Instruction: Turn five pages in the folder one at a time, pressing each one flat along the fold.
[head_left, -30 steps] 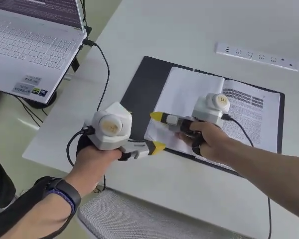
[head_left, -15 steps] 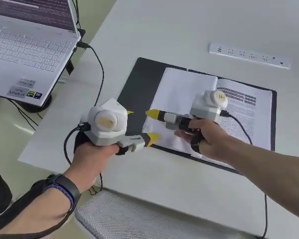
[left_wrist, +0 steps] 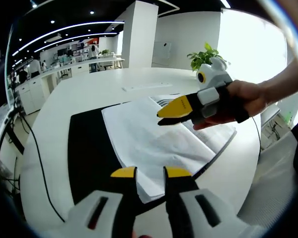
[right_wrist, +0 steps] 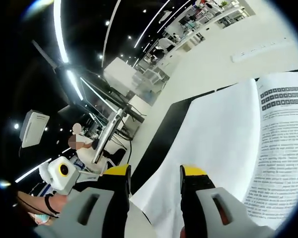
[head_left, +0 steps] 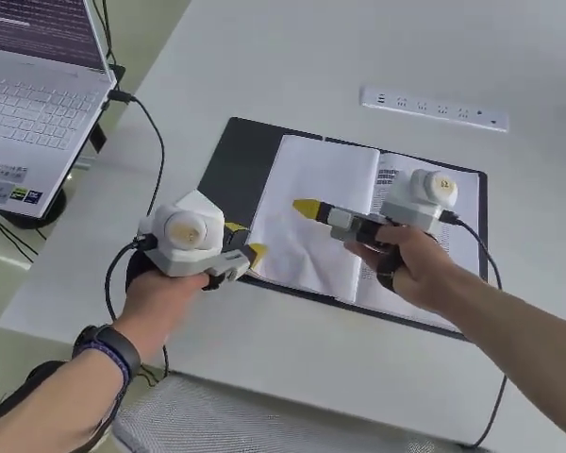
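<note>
The folder (head_left: 228, 168) lies open on the white table, its black inside cover bare at the left. A blank white page (head_left: 316, 212) lies over its middle and a printed page (head_left: 407, 177) sits to the right of the fold. My right gripper (head_left: 307, 208) hovers over the blank page, open, with nothing between its jaws. The same page (right_wrist: 213, 148) spreads beyond its jaws (right_wrist: 155, 172). My left gripper (head_left: 247, 243) is at the folder's near left edge, slightly open and holding nothing. Its jaws (left_wrist: 150, 173) point at the page's corner (left_wrist: 149, 186), with the right gripper (left_wrist: 175, 109) above.
An open laptop (head_left: 24, 90) stands at the far left, and a black cable (head_left: 158, 142) runs from it across the table. A white power strip (head_left: 434, 107) lies beyond the folder. The table's near edge and a mesh chair seat (head_left: 226, 415) are below my hands.
The head camera has swung, shifting the folder left in view. My left gripper has rolled in the hand, so both tips show. My right gripper has drifted right over the blank page.
</note>
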